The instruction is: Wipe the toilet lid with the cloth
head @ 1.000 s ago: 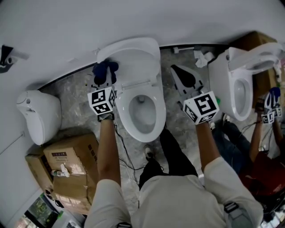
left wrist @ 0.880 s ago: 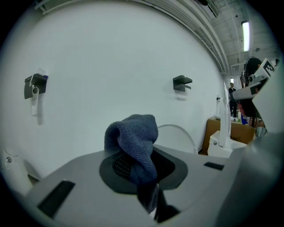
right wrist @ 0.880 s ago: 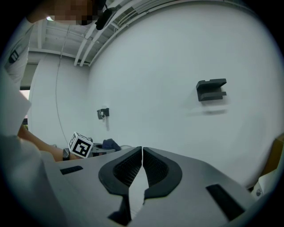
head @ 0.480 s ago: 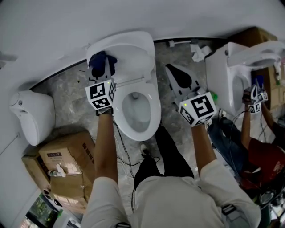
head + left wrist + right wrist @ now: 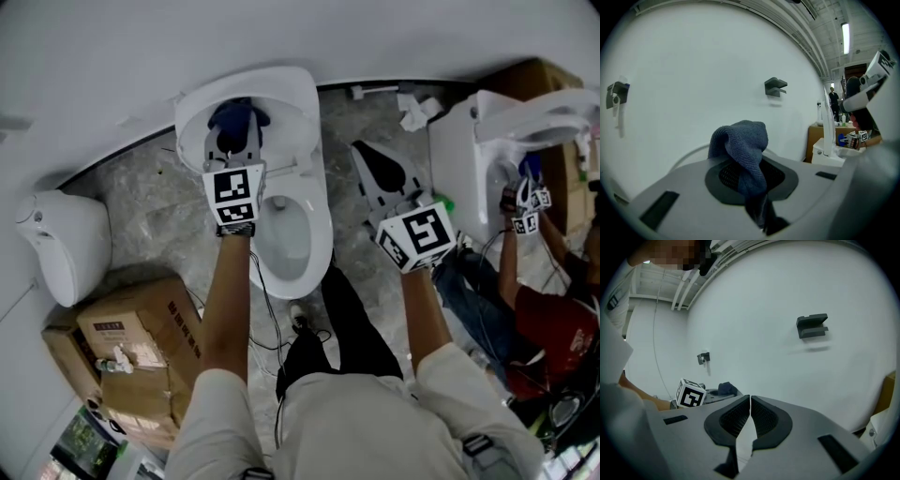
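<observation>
The white toilet has its lid [image 5: 291, 94] raised against the wall, above the seat and bowl [image 5: 291, 234]. My left gripper [image 5: 233, 141] is shut on a dark blue cloth [image 5: 236, 116] and holds it against the middle of the lid. In the left gripper view the cloth [image 5: 743, 143] bunches up between the closed jaws of the left gripper [image 5: 752, 176]. My right gripper [image 5: 380, 173] hangs over the floor right of the toilet, shut with nothing in it. Its pads meet in the right gripper view [image 5: 750, 404], where the cloth [image 5: 726, 389] shows far left.
A second toilet [image 5: 478, 159] stands at the right, where another person [image 5: 544, 319] works with grippers. A white tank-like fixture [image 5: 61, 244] and cardboard boxes [image 5: 131, 347] sit at the left. A cable [image 5: 267, 319] trails on the marble floor. A grey bracket [image 5: 775, 86] hangs on the wall.
My left gripper has carried the cloth to the right, from the lid's left edge to its middle. The right gripper has barely shifted and stays shut.
</observation>
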